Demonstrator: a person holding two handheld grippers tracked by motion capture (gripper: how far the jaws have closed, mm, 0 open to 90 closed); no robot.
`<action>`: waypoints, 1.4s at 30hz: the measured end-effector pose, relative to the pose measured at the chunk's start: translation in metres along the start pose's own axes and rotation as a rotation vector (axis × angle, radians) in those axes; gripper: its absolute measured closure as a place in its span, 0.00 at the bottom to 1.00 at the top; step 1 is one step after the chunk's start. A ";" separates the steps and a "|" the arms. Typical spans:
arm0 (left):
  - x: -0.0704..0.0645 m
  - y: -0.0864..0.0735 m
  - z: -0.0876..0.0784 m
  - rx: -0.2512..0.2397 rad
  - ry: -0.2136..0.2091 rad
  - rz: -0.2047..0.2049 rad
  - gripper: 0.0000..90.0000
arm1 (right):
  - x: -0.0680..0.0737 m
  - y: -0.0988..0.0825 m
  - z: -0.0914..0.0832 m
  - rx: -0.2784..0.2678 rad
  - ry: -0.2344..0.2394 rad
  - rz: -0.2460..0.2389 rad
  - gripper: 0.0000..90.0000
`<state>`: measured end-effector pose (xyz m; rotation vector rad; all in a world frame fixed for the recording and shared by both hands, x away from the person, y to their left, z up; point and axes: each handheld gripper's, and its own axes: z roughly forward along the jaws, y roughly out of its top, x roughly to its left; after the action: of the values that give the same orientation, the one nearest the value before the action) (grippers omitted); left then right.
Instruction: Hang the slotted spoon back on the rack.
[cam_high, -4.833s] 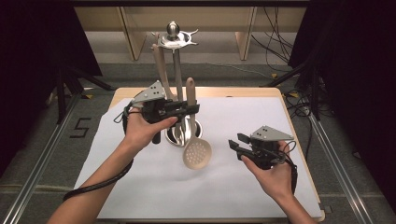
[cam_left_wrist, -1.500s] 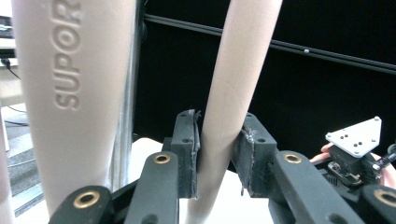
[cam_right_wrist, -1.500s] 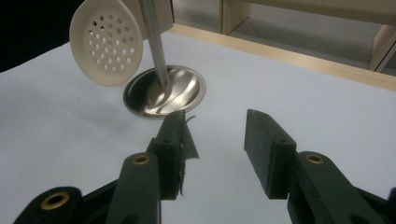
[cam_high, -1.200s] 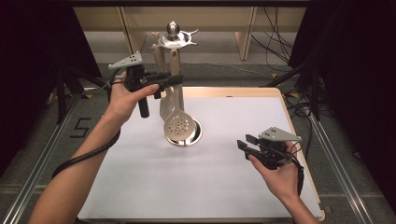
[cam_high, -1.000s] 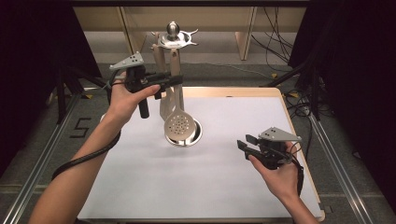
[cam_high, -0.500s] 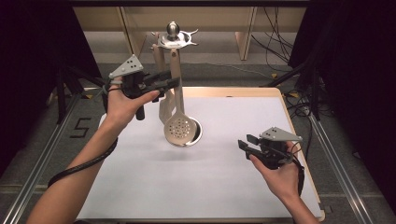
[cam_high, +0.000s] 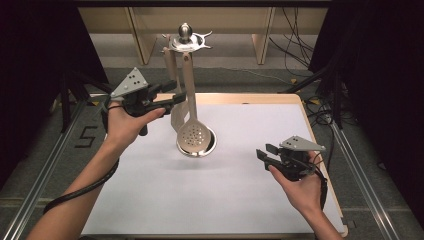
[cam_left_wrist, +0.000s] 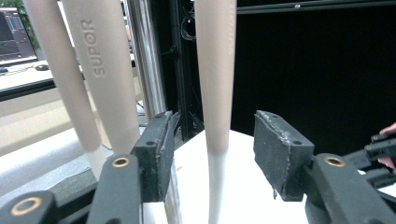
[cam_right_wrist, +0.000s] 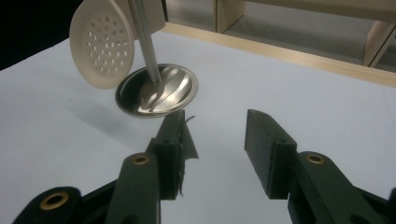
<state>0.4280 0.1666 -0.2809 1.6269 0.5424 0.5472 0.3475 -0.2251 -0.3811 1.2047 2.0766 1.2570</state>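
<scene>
left gripper (cam_left_wrist: 212, 154): jaws just opening, apart, skimmer (cam_left_wrist: 215, 93) handle between the pads, untouched | right gripper (cam_right_wrist: 215, 149): jaws apart, empty, rack (cam_right_wrist: 156, 91) base beyond

Black gripper (cam_high: 167, 97), brass screws, grey triangular plate, trailing cable.

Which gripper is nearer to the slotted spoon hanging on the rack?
Left. The left gripper has its open jaws around the slotted spoon handle; the right gripper waits apart, over the table.
</scene>
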 end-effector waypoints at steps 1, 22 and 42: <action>-0.001 -0.001 -0.002 0.003 0.005 0.005 0.51 | -0.001 0.000 0.000 -0.008 -0.001 -0.006 0.66; -0.007 -0.063 -0.061 0.079 0.138 0.011 0.47 | -0.004 -0.004 -0.004 0.013 -0.011 0.040 0.64; -0.017 -0.135 -0.092 0.137 0.219 -0.059 0.48 | -0.005 -0.010 0.001 0.019 -0.004 0.047 0.64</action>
<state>0.3522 0.2421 -0.4049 1.6847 0.8031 0.6608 0.3461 -0.2305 -0.3905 1.2706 2.0722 1.2575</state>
